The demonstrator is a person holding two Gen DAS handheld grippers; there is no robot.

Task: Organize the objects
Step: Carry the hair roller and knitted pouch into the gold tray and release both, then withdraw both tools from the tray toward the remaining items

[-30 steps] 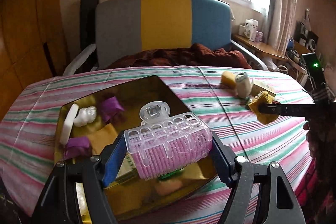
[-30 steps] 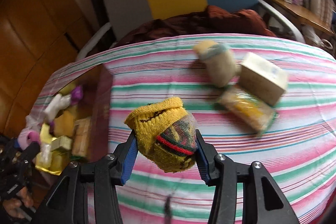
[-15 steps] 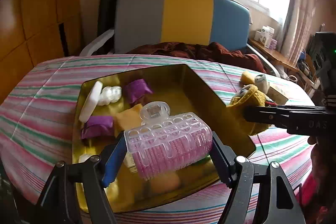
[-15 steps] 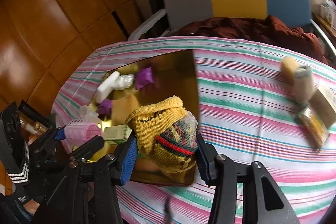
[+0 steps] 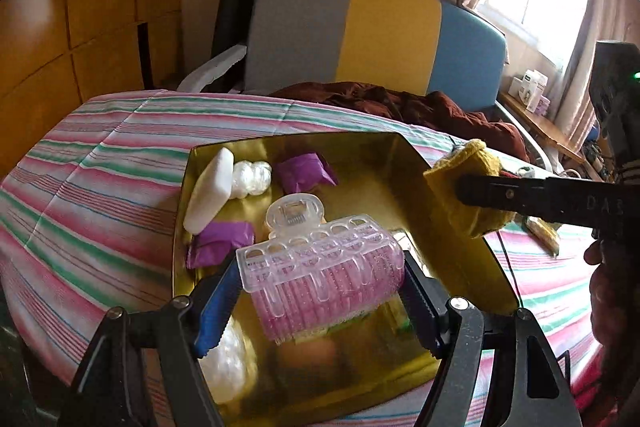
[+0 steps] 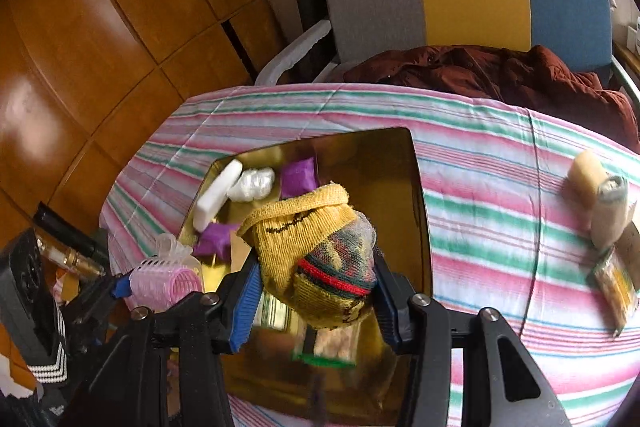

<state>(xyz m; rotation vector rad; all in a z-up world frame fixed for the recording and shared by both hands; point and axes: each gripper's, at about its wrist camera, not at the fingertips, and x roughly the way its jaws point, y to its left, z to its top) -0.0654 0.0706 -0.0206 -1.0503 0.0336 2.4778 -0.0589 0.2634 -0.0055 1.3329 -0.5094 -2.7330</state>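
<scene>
My left gripper (image 5: 318,297) is shut on a pink hair roller with a clear clip (image 5: 320,263), held over the near part of a gold tray (image 5: 404,147). My right gripper (image 6: 314,293) is shut on a yellow knitted sock bundle (image 6: 316,251), above the same gold tray (image 6: 420,195). In the left wrist view the sock bundle (image 5: 468,203) and the right gripper's finger hang over the tray's right rim. In the right wrist view the roller (image 6: 164,281) shows at the lower left. Inside the tray lie a white bar (image 5: 210,195), a white wrapped lump (image 5: 250,179) and purple packets (image 5: 304,169).
The tray sits on a striped cloth (image 6: 500,195). To its right lie a cream sponge (image 6: 586,173), a small bottle (image 6: 608,215) and a yellow packet (image 6: 618,287). A grey, yellow and blue chair (image 5: 372,35) with a dark red garment (image 5: 400,103) stands behind. Wooden panels line the left.
My right gripper has carried the sock bundle leftward from over the cloth to above the tray. My left gripper with the roller has shifted left and rolled slightly, staying over the tray.
</scene>
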